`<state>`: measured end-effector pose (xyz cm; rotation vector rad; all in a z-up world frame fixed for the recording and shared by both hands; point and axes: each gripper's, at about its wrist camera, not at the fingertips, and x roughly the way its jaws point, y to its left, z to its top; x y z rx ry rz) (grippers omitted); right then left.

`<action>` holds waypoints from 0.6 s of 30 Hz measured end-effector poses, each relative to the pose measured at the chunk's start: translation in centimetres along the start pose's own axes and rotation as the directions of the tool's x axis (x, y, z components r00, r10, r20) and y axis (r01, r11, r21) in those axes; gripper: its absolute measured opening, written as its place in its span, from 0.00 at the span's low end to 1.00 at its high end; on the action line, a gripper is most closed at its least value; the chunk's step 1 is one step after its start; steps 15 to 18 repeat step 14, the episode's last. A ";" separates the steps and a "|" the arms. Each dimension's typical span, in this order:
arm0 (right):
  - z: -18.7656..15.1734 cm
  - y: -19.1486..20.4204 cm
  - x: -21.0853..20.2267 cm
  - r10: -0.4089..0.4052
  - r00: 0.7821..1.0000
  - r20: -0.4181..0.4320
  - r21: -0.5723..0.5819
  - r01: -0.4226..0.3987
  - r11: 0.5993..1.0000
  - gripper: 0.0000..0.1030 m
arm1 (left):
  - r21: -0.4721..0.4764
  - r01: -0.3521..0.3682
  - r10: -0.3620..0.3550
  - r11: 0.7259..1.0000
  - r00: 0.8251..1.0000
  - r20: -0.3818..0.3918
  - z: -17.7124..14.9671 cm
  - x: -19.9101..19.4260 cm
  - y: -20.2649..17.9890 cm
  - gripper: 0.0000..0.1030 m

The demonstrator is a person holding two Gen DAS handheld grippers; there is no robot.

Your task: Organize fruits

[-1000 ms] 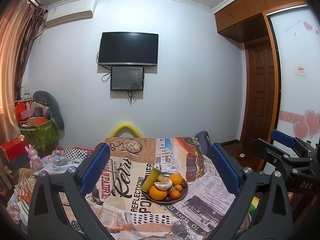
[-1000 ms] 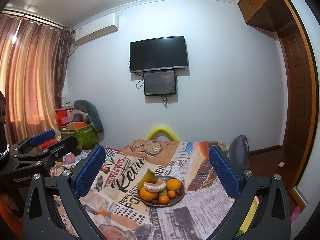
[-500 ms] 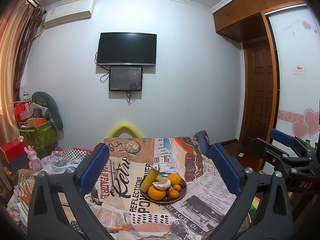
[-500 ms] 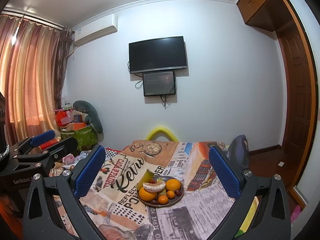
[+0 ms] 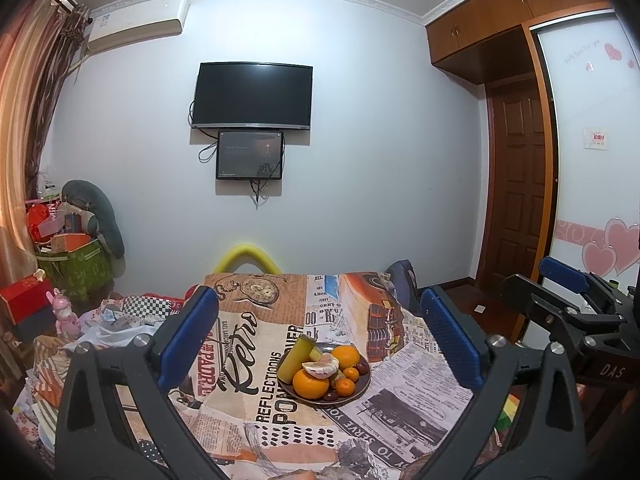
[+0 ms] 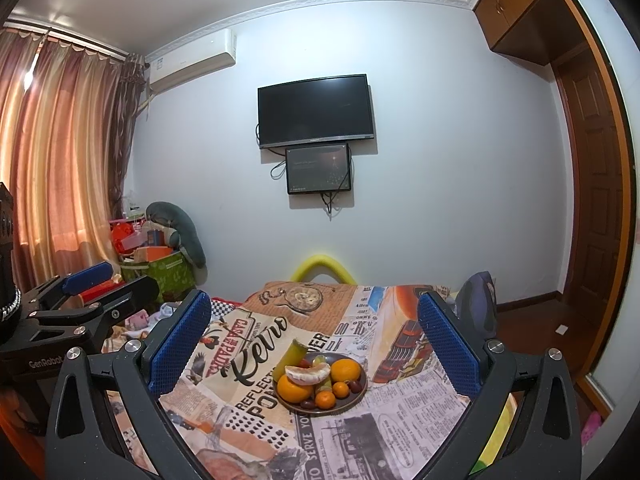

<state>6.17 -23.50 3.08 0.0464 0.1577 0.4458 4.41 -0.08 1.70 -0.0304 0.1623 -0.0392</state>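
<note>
**Both claws held wide above the fruit plate**

Left claw [image 5: 318, 336] raised over the near part of the bench [image 5: 256, 364], pointed forward and slightly down, blue fingers [image 5: 188, 336] spread wide, nothing between them. Right claw [image 6: 314, 336] held level in the same manner, likewise spread wide and gripping nothing. Kept side by side: right claw seen at the right edge of the left wrist view [image 5: 568, 300], left claw at the left edge of the right wrist view [image 6: 80, 296], both off the bench surface and well apart from the fruit.

Framed between each pair of fingers: dark round plate [image 5: 360, 384] resting on the newspaper-print cloth [image 5: 400, 412] that covered the bench. Piled on the plate: a large orange [image 5: 310, 383] at the near-left, a second orange [image 5: 346, 356] toward the far-right, a peeled citrus with white pith [image 5: 320, 369] lying across the top between them, a yellow-green tube-shaped piece [image 5: 294, 358] leaning at the left rim. Small tangerines [image 5: 345, 386] near the front, dark red small fruits [image 5: 362, 368] along the right rim and front. All fruit touching, heaped together, none seen off the plate.

Beyond the bench: white wall with a dark television [image 5: 252, 96], a smaller screen [image 5: 250, 155] just below it, an air conditioner [image 5: 136, 22] high at the left, curtains [image 6: 60, 152] at the left, wooden door [image 5: 520, 184] at the right.
</note>
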 end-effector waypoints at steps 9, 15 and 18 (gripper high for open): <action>0.0 -0.1 0.0 0.000 1.000 -0.001 -0.001 0.000 1.000 1.00 | 0.014 0.004 -0.004 1.000 1.000 -0.001 0.0 0.2 -0.2 1.00; 0.0 -0.1 0.0 0.000 1.000 -0.001 -0.001 0.000 1.000 1.00 | 0.009 0.010 -0.009 1.000 1.000 -0.008 -0.2 0.5 -0.2 1.00; 0.0 -0.1 0.0 0.000 1.000 -0.001 -0.001 0.000 1.000 1.00 | 0.009 0.010 -0.009 1.000 1.000 -0.008 -0.2 0.5 -0.2 1.00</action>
